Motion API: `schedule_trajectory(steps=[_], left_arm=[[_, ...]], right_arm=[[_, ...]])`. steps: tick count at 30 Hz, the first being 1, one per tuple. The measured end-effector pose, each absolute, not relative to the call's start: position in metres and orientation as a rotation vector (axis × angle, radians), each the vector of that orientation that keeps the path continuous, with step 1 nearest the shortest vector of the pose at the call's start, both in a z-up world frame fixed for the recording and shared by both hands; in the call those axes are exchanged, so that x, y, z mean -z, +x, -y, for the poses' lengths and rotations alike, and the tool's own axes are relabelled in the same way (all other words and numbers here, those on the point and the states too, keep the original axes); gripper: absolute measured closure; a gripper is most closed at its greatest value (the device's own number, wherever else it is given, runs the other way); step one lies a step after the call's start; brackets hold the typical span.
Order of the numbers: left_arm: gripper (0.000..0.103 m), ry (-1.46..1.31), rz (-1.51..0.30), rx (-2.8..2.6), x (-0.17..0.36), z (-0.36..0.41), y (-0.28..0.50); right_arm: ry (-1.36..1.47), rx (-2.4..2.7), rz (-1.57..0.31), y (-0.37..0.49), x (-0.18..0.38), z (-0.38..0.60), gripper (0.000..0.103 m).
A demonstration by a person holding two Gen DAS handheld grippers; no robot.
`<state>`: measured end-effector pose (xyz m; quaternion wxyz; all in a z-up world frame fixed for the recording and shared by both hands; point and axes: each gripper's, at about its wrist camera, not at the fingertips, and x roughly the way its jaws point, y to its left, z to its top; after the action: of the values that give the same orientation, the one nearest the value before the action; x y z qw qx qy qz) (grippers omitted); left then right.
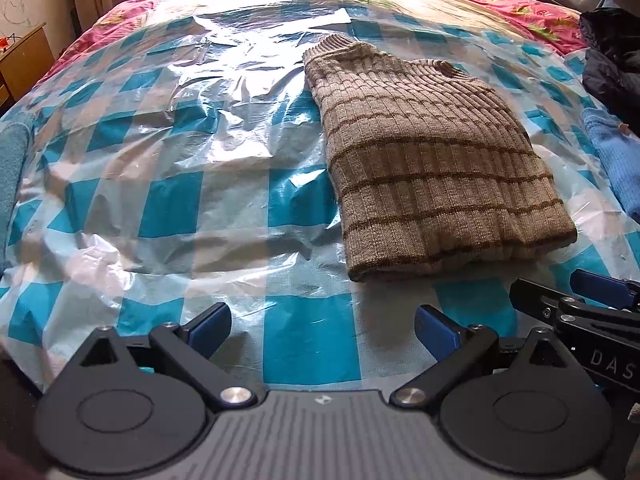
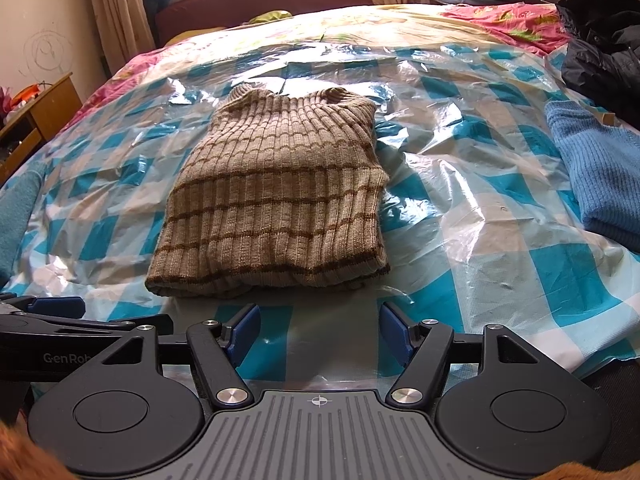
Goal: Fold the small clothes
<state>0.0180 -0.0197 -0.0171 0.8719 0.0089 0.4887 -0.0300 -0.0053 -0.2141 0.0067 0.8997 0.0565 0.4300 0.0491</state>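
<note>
- Sweater: tan ribbed knit with thin brown stripes, folded into a compact rectangle, sleeves tucked out of sight. It lies flat on the bed, collar toward the headboard, folded hem toward the cameras.
- Plastic sheet: clear, crinkled, printed with blue and white checks; it covers the bed and carries the sweater.
- Right claw: pointed down at the sheet just short of the sweater's near edge. Its jaws stand wide apart, with nothing between the blue pads; only bare sheet shows in the gap.
- Left claw: likewise angled down, set beside the right claw and to the left of the sweater's near corner. Its jaws are spread wide and empty, clear of the knit.
- The two claws sit close side by side; each appears at the edge of the other's view.
- Blue knit garment: lies to the right of the sweater, well apart from it.
- Dark clothes: heaped beyond the blue garment.
- Pink floral bedding: shows past the sheet's far edge.
</note>
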Motion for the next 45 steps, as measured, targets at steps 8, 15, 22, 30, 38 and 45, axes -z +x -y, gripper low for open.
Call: schedule_trajectory(steps=[8, 15, 22, 30, 38, 45], left_arm=[[0.0, 0.018, -1.006, 0.054, 0.0148, 0.0188, 0.017], [0.0, 0.019, -1.005, 0.053, 0.0149, 0.0189, 0.0169], [0.0, 0.015, -1.005, 0.05, 0.0147, 0.0186, 0.0173], [0.0, 0.02, -1.003, 0.048, 0.0144, 0.0191, 0.0173], [0.0, 0.022, -1.004, 0.048, 0.0147, 0.0194, 0.0176], [0.0, 0.022, -1.004, 0.047, 0.0144, 0.0194, 0.0176]], right_arm=[[0.103, -0.107, -0.892, -0.0056, -0.006, 0.2105, 0.036], [0.106, -0.109, -0.895, -0.0053, -0.0053, 0.2108, 0.036], [0.107, -0.109, -0.896, -0.0054, -0.0054, 0.211, 0.036], [0.109, -0.11, -0.898, -0.0048, -0.0046, 0.2115, 0.036], [0.112, -0.11, -0.901, -0.0047, -0.0038, 0.2114, 0.036], [0.113, -0.109, -0.902, -0.0046, -0.0032, 0.2112, 0.036]])
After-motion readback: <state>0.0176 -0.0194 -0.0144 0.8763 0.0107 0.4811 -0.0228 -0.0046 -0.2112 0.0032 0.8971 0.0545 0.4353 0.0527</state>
